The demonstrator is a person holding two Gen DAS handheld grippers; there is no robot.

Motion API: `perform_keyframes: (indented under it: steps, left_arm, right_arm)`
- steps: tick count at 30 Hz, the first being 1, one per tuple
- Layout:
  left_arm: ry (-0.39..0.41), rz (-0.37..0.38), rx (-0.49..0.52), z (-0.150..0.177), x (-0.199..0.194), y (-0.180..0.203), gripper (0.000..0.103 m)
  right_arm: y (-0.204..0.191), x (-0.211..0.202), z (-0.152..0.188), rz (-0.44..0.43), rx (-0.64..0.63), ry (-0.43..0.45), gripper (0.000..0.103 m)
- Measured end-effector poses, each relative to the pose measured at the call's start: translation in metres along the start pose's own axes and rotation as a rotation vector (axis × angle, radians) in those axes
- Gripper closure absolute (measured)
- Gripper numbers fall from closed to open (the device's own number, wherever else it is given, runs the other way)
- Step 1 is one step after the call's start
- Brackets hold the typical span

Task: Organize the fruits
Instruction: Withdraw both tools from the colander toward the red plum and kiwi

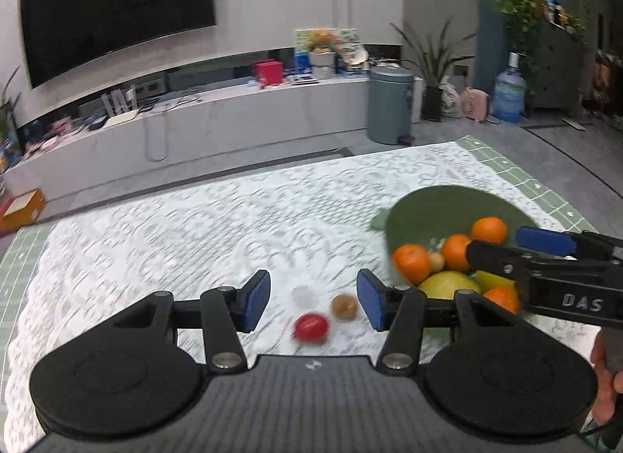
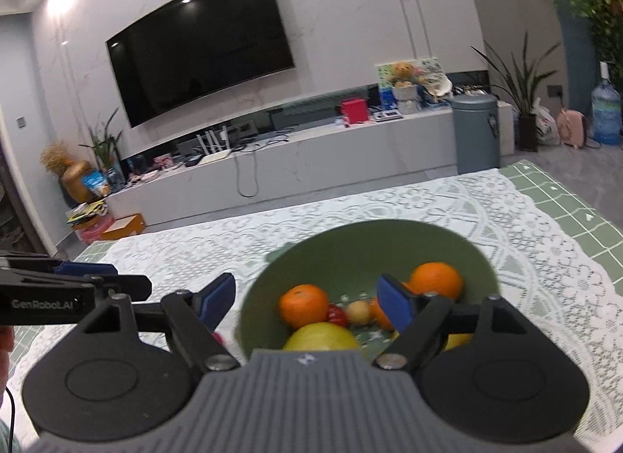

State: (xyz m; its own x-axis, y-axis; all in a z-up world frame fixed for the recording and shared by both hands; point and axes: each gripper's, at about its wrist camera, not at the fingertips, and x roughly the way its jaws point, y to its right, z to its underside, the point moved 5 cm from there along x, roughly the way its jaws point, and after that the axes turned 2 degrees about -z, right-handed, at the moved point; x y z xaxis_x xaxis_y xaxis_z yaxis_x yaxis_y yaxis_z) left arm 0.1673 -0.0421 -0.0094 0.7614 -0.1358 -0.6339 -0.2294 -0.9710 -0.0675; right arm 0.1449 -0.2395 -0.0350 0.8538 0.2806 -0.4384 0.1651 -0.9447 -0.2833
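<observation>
Your left tool (image 1: 313, 300) hangs with its fingers spread wide and nothing between them, just above the lace-covered bench (image 1: 194, 227). A small red fruit (image 1: 310, 327) and a brownish one (image 1: 344, 307), blurred enough that I can't name them surely, lie on the cloth between its pads. Your right tool (image 2: 307, 307) is also spread open and empty, poised over the green bowl (image 2: 389, 235), which holds oranges (image 2: 303, 305), a yellow-green fruit (image 2: 321, 338) and smaller pieces.

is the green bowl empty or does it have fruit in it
Not empty: the green bowl holds oranges, a yellow fruit and smaller pieces, well below its rim.
</observation>
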Motion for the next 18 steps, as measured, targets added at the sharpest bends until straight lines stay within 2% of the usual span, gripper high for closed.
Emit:
perform_keyframes:
  steps: [7,10,18]
  left_arm:
    - [-0.003,-0.057,-0.059,0.029,-0.013,-0.034,0.042]
    - [-0.010,-0.076,-0.062,0.042,-0.017,-0.046,0.042]
    - [-0.038,-0.074,-0.106,0.068,-0.015,-0.070,0.042]
  right_arm:
    - [-0.038,-0.009,0.018,-0.013,-0.085,0.018,0.025]
    - [-0.055,-0.008,0.029,-0.014,-0.145,0.006,0.021]
    - [-0.088,0.001,0.056,-0.023,-0.230,-0.042,0.022]
